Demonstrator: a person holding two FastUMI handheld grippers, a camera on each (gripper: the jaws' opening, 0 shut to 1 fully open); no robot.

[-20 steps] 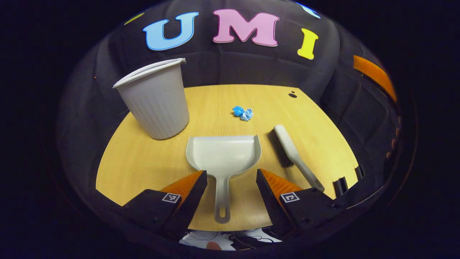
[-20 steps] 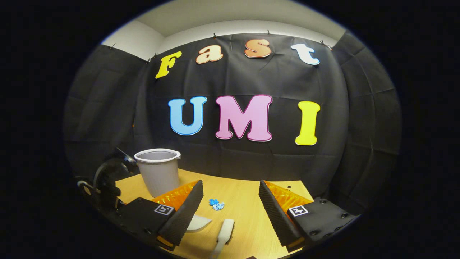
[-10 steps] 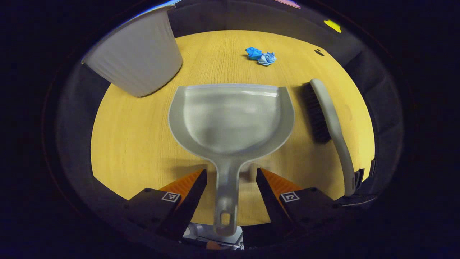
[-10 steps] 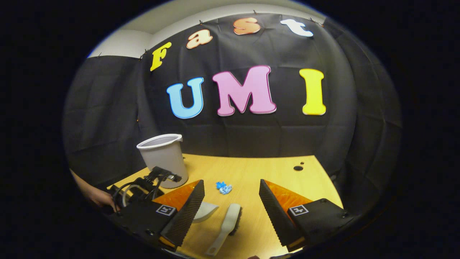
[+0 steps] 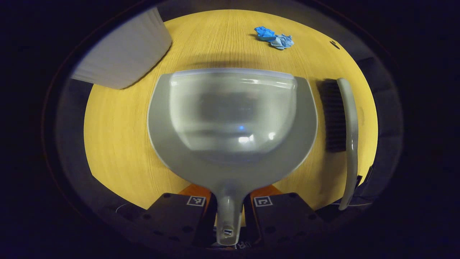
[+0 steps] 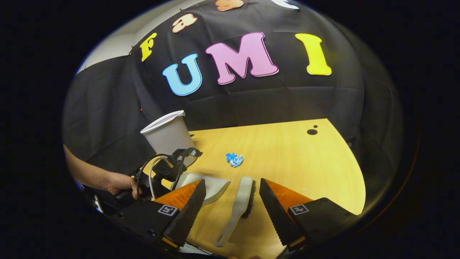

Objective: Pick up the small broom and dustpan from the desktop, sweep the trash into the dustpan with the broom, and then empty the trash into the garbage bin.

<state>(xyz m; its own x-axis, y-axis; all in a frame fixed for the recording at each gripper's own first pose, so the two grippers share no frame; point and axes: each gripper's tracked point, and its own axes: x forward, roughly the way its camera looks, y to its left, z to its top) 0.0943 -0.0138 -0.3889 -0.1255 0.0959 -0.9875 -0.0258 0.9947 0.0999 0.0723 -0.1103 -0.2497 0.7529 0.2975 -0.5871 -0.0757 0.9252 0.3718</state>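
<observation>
The table [image 5: 118,144] is yellow wood with fine straight grain and two small black dots [image 6: 312,131] near its far edge. The dustpan [image 5: 233,118] is pale grey and glossy, with a lighter strip along its front lip. The broom [image 5: 350,129] has a grey-white back and handle and black bristles. The trash [image 5: 275,37] is crumpled paper, bright blue and paler blue. The bin [image 6: 169,135] is light grey with fine vertical ribs and a white rim.
</observation>
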